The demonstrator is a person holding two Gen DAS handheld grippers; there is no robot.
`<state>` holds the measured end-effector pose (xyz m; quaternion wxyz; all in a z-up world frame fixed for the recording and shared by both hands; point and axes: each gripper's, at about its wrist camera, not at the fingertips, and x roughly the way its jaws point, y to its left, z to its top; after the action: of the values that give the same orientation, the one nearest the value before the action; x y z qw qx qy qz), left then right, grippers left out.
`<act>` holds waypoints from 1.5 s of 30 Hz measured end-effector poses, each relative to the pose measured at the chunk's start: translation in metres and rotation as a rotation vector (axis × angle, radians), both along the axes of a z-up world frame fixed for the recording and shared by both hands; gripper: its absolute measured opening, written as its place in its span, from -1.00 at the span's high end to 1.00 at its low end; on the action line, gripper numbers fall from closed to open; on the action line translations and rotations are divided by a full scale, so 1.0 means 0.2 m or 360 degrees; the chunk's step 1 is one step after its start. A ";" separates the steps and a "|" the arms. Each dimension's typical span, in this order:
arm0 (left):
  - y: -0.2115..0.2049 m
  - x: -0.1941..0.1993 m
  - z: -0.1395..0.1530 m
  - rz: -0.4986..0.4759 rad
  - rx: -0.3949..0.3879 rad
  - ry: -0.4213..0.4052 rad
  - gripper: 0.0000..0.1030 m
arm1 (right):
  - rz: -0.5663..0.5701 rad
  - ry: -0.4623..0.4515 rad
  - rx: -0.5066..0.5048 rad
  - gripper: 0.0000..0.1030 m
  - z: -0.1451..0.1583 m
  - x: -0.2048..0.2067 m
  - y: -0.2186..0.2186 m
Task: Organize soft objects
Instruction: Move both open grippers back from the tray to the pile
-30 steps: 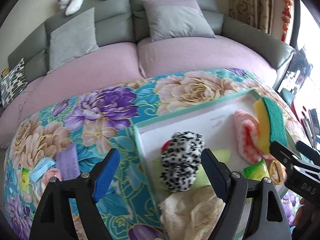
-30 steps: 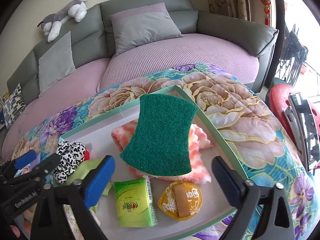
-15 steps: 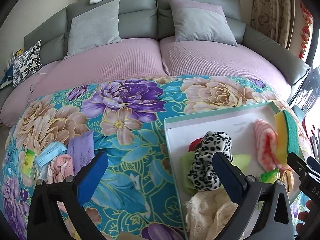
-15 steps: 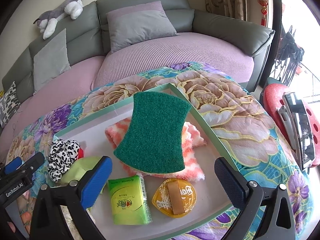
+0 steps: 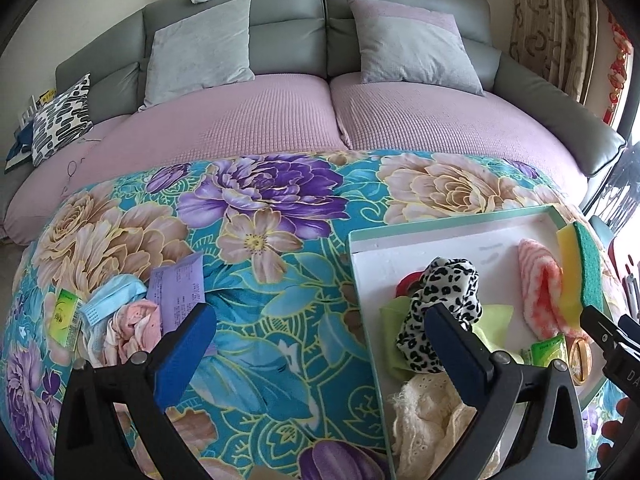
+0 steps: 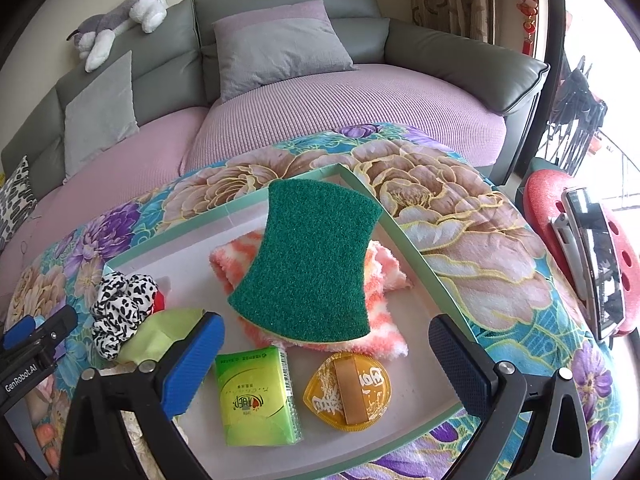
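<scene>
The left gripper (image 5: 320, 344) hangs with its jaws spread wide and nothing between them, above the flowered cloth (image 5: 276, 264) at the left edge of the tray (image 5: 448, 226). Its right finger stands in front of the leopard-print scrunchie (image 5: 444, 292), which lies in the tray on a lime-green cloth (image 5: 390, 316) with a red piece (image 5: 408, 282) behind it. A cream lace cloth (image 5: 424, 416) bunches at the tray's near corner. Well to the left on the flowered cloth lie a pink cloth (image 5: 132, 326), a blue face mask (image 5: 108, 300), a purple paper slip (image 5: 176, 292) and a green tissue pack (image 5: 64, 316), all close together.

The right gripper (image 6: 326, 344) is likewise wide open and empty, over the near part of the tray (image 6: 420, 256). Between its fingers lie a second green tissue pack (image 6: 256, 396) and an orange sachet (image 6: 348, 388), side by side. Just beyond them a green sponge (image 6: 312, 264) rests on a folded orange-and-white towel (image 6: 384, 276). Behind the table stands a sofa (image 6: 360, 92) with grey cushions (image 6: 276, 46) and a plush toy (image 6: 120, 16) on its back.
</scene>
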<state>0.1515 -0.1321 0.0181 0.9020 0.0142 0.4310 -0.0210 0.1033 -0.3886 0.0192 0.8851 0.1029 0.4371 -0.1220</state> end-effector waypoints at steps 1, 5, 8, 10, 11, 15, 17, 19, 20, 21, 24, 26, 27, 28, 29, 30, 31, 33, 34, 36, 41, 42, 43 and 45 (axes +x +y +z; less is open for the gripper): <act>0.01 0.00 0.00 0.0002 0.0001 -0.0001 -1.00 | 0.0000 -0.0002 -0.0003 -1.00 0.00 0.00 0.00; 0.04 -0.02 0.01 0.0010 0.0013 -0.0004 -1.00 | 0.0004 -0.0035 -0.0024 -1.00 0.06 -0.02 0.02; 0.11 -0.04 0.02 0.0059 0.0017 -0.0014 -1.00 | 0.0037 -0.0084 -0.0033 -1.00 0.13 -0.04 0.07; 0.17 -0.06 0.03 0.0103 0.0018 -0.0017 -1.00 | 0.0100 -0.0129 -0.0018 -1.00 0.17 -0.04 0.13; 0.19 -0.07 0.03 0.0122 0.0021 -0.0018 -1.00 | 0.0137 -0.0154 -0.0002 -1.00 0.19 -0.04 0.17; 0.35 -0.11 0.07 0.0243 0.0041 -0.0051 -1.00 | 0.0302 -0.0197 0.0090 -1.00 0.21 -0.02 0.34; 0.43 -0.13 0.08 0.0301 0.0053 -0.0057 -1.00 | 0.0365 -0.0194 0.0099 -1.00 0.21 0.00 0.43; 0.52 -0.15 0.08 0.0370 0.0069 -0.0060 -1.00 | 0.0431 -0.0186 0.0123 -1.00 0.20 0.01 0.53; 0.57 -0.17 0.08 0.0412 0.0078 -0.0056 -1.00 | 0.0468 -0.0182 0.0142 -1.00 0.20 0.02 0.58; 0.63 -0.19 0.08 0.0463 0.0084 -0.0051 -1.00 | 0.0504 -0.0180 0.0161 -1.00 0.19 0.02 0.63; 0.78 -0.24 0.05 0.0574 0.0084 -0.0027 -1.00 | 0.0590 -0.0173 0.0189 -1.00 0.18 0.03 0.77; 0.86 -0.26 0.04 0.0634 0.0094 -0.0012 -1.00 | 0.0632 -0.0167 0.0203 -1.00 0.17 0.02 0.85; 0.89 -0.27 0.04 0.0654 0.0095 -0.0011 -1.00 | 0.0647 -0.0162 0.0210 -1.00 0.16 0.02 0.89; 0.92 -0.28 0.04 0.0672 0.0093 -0.0014 -1.00 | 0.0660 -0.0157 0.0218 -1.00 0.15 0.01 0.92; 0.96 -0.30 0.05 0.0692 0.0084 -0.0023 -1.00 | 0.0675 -0.0149 0.0226 -1.00 0.15 0.01 0.96; 0.99 -0.31 0.05 0.0703 0.0077 -0.0028 -1.00 | 0.0694 -0.0141 0.0233 -1.00 0.14 0.02 1.00; 1.01 -0.31 0.05 0.0713 0.0071 -0.0031 -1.00 | 0.0713 -0.0130 0.0235 -1.00 0.13 0.02 1.04; 1.06 -0.33 0.05 0.0738 0.0055 -0.0037 -1.00 | 0.0740 -0.0116 0.0225 -1.00 0.11 0.02 1.11; 1.09 -0.34 0.04 0.0752 0.0045 -0.0039 -1.00 | 0.0753 -0.0109 0.0222 -1.00 0.10 0.03 1.15; 1.14 -0.34 0.04 0.0777 0.0021 -0.0042 -1.00 | 0.0779 -0.0103 0.0226 -1.00 0.09 0.02 1.20; 1.22 -0.36 0.03 0.0814 -0.0010 -0.0053 -1.00 | 0.0851 -0.0072 0.0249 -1.00 0.04 0.03 1.35; 1.24 -0.36 0.03 0.0832 -0.0014 -0.0060 -1.00 | 0.0868 -0.0063 0.0249 -1.00 0.03 0.04 1.38; 1.25 -0.37 0.02 0.0843 -0.0019 -0.0065 -1.00 | 0.0885 -0.0054 0.0245 -1.00 0.01 0.04 1.40; 1.30 -0.38 0.01 0.0867 -0.0035 -0.0075 -1.00 | 0.0909 -0.0039 0.0235 -1.00 -0.01 0.04 1.44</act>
<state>0.0750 0.1270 0.0209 0.8843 -0.1115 0.3975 0.2180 0.1120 -0.0997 0.0168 0.8790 0.0413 0.4454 0.1653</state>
